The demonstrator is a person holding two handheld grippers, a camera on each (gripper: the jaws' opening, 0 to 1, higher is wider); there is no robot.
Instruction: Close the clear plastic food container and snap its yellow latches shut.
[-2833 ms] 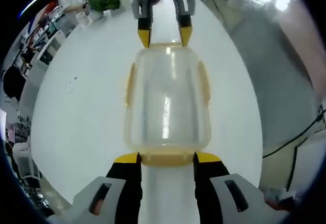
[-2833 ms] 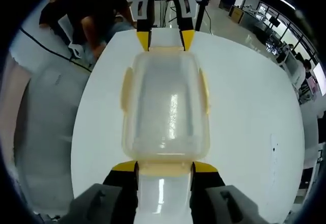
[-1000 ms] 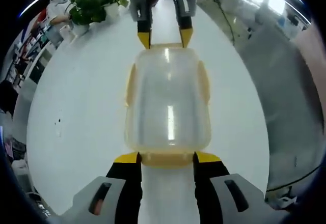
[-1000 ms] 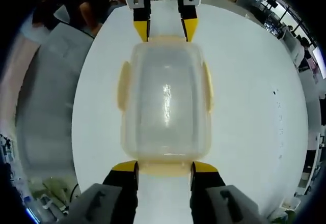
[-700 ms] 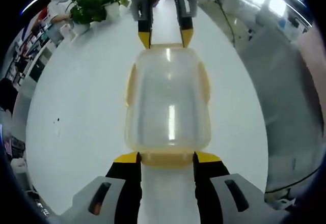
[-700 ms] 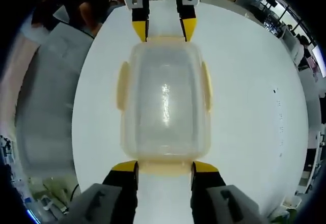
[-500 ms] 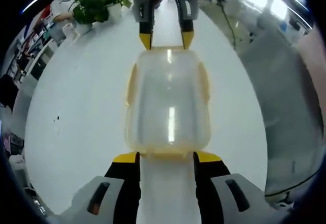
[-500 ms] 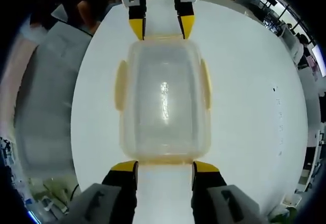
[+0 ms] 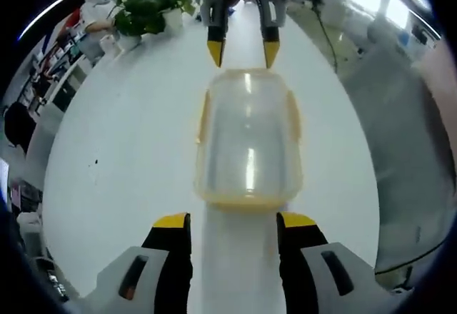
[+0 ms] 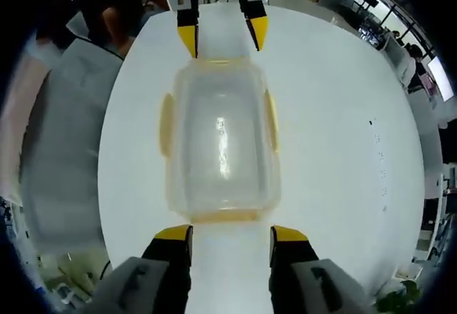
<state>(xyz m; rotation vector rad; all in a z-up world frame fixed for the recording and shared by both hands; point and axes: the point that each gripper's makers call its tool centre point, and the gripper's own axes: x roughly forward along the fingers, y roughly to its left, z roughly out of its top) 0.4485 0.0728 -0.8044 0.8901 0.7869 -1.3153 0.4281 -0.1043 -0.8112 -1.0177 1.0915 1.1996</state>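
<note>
Left gripper view, container [image 9: 247, 143] beyond parted tool [image 9: 233, 223]

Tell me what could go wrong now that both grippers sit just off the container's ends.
1. The container sits free on the smooth white table; a one-sided push from the left gripper or right gripper could slide it.
2. Whether the yellow end latch is fully snapped is unclear; it may be unlatched.
3. Both grippers' open jaws flank the ends closely and could catch a latch.

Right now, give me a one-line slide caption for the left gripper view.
Left gripper open just short of the closed clear container on the white table, right gripper open at its far end.
</note>
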